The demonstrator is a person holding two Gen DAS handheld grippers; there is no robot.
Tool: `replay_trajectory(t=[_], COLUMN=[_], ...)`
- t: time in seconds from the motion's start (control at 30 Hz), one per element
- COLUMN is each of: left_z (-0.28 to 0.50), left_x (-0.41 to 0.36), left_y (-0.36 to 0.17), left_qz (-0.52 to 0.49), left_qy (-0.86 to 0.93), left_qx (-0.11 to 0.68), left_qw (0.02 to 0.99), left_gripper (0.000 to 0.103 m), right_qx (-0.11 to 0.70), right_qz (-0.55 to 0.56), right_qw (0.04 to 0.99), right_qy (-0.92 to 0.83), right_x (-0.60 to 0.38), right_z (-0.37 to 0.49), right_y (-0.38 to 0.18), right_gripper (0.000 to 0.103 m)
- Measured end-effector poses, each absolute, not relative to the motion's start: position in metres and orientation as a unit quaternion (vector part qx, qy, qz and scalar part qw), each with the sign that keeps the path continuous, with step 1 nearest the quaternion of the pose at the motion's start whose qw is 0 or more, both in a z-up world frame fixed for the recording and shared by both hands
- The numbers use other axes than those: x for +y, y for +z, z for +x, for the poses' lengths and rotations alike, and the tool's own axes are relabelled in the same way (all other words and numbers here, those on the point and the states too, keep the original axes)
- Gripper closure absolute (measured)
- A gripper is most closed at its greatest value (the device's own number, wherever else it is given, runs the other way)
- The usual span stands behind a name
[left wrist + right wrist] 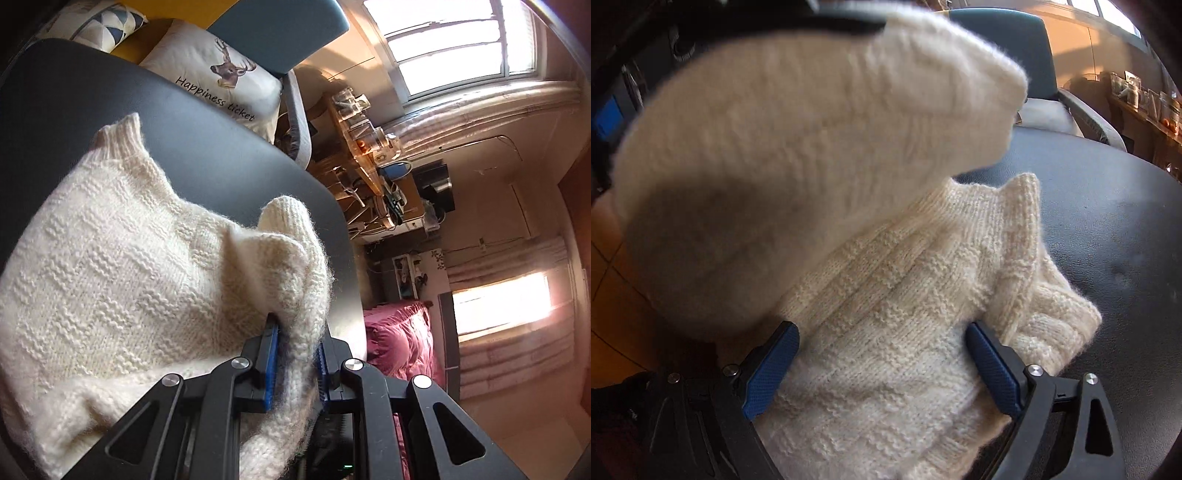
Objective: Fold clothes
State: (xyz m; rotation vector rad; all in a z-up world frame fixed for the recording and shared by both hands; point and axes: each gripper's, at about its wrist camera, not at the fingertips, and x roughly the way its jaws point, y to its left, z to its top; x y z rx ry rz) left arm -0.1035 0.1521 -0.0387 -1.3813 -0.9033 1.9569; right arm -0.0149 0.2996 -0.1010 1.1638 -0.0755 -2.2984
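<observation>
Left wrist view: left tool (295,354), blue pads pinching a thick fold of the cream knit sweater (122,266).
Pinched part: a bunched sleeve, its ribbed cuff (284,214) sticking up just past the fingers.
Sweater body: spread over the dark worktop (192,129), ribbed collar (120,142) pointing away.
Beyond the worktop: deer-print cushion (218,77) reading "Happiness ticket", cluttered shelf (373,162), bright window (458,40), pink bedding (399,339).
Right wrist view: right tool (882,350), fingers spread wide, lying flat on either side of the sweater (886,332), not gripping.
Raised sleeve: blurred, lifted above the body at upper left (798,147).
Collar: ribbed, on the worktop (1108,229) ahead of the tool.
Background: teal chair (1008,48).
</observation>
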Motion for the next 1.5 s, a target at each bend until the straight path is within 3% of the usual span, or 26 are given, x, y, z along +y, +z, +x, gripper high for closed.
replay_trajectory(t=[0.23, 0.43, 0.53, 0.6, 0.63, 0.83, 1.0, 1.3, 1.5], left_z=[-0.107, -0.102, -0.099, -0.097, -0.098, -0.095, -0.091, -0.062, -0.064], left_x=[0.164, 0.186, 0.198, 0.205, 0.205, 0.161, 0.080, 0.016, -0.002], left_y=[-0.055, -0.068, -0.073, -0.073, -0.066, -0.008, 0.010, -0.054, -0.058], left_qz=[-0.535, -0.557, -0.570, -0.580, -0.579, -0.528, -0.464, -0.479, -0.460], left_qy=[0.735, 0.740, 0.726, 0.706, 0.698, 0.711, 0.812, 0.818, 0.828], left_qx=[-0.316, -0.275, -0.275, -0.287, -0.296, -0.306, -0.212, -0.193, -0.207], left_qw=[0.270, 0.260, 0.270, 0.288, 0.299, 0.349, 0.283, 0.252, 0.245], left_gripper=[0.086, 0.085, 0.074, 0.056, 0.053, 0.049, 0.043, 0.043, 0.044], right_qx=[-0.048, -0.062, -0.071, -0.081, -0.088, -0.136, -0.149, -0.041, 0.033], right_qz=[0.433, 0.432, 0.431, 0.428, 0.424, 0.410, 0.404, 0.359, 0.446], right_qw=[0.302, 0.323, 0.331, 0.332, 0.333, 0.326, 0.320, 0.418, 0.488], right_qy=[-0.848, -0.840, -0.836, -0.837, -0.838, -0.841, -0.844, -0.834, -0.750], right_x=[0.317, 0.330, 0.336, 0.337, 0.339, 0.354, 0.368, 0.320, 0.252], right_z=[0.018, 0.047, 0.059, 0.061, 0.062, 0.068, 0.080, 0.055, -0.011], right_y=[-0.100, -0.100, -0.101, -0.103, -0.104, -0.107, -0.093, 0.009, 0.015], right_gripper=[0.029, 0.030, 0.030, 0.030, 0.030, 0.030, 0.030, 0.029, 0.029])
